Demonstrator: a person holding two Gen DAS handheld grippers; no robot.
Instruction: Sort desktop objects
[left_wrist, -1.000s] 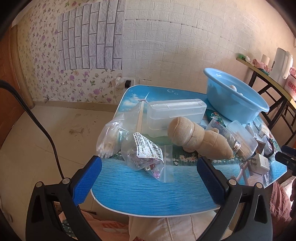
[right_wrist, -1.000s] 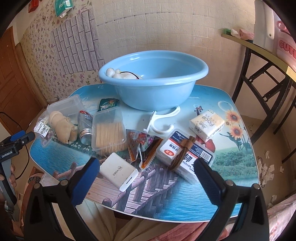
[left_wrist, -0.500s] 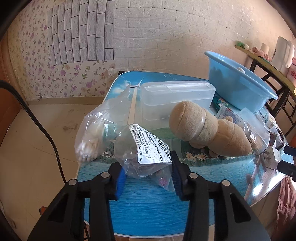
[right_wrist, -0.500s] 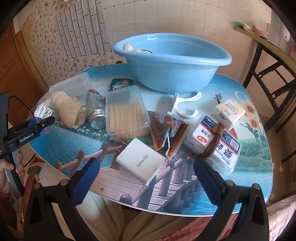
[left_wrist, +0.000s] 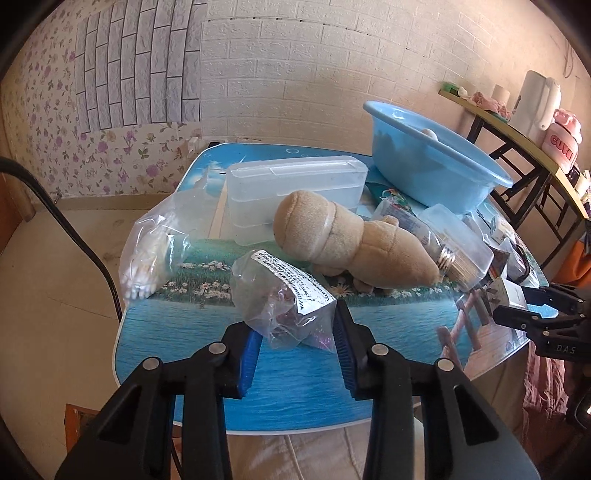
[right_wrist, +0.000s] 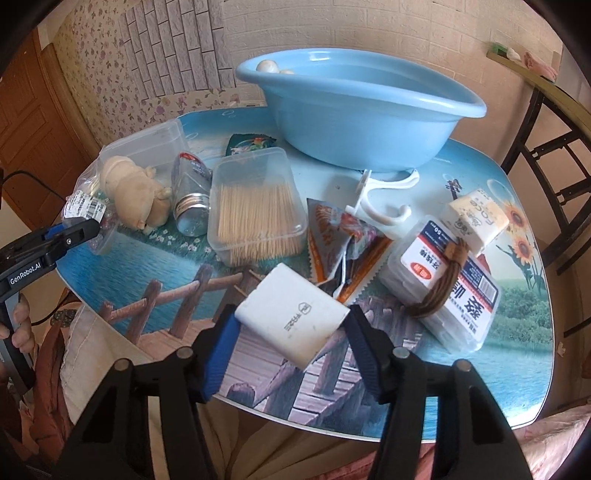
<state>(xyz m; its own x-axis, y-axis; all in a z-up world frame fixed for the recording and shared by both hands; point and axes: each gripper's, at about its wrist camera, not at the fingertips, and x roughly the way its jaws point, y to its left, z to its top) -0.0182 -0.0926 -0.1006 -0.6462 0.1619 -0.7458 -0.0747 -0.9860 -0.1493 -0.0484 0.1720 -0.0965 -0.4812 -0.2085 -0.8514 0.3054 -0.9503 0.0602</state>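
A small clear plastic bag (left_wrist: 280, 295) with a white barcode label lies near the table's front edge. My left gripper (left_wrist: 297, 325) is closing around it, and both blue pads press on its sides. A white charger block (right_wrist: 295, 314) lies tilted on the bridge picture of the table (right_wrist: 517, 350). The right gripper (right_wrist: 291, 321) is closing on this block, each pad touching one of its ends. The blue basin (right_wrist: 354, 122) stands at the back with white round things inside. In the right wrist view, the left gripper (right_wrist: 74, 232) shows at the far left, against the bag.
Between the grippers lie a tan plush toy (left_wrist: 354, 251), a clear lidded box (left_wrist: 295, 188), a bag of cotton swabs (left_wrist: 151, 251), a glass jar (right_wrist: 192, 199), a toothpick box (right_wrist: 255, 206), snack packets (right_wrist: 332, 240), a white hook (right_wrist: 384, 199) and a floss box (right_wrist: 454, 295). A black-framed side table (left_wrist: 517, 147) stands right.
Both grippers have come down and forward from wide open. The left jaws closed around the small bag. The right jaws closed in on the white charger.
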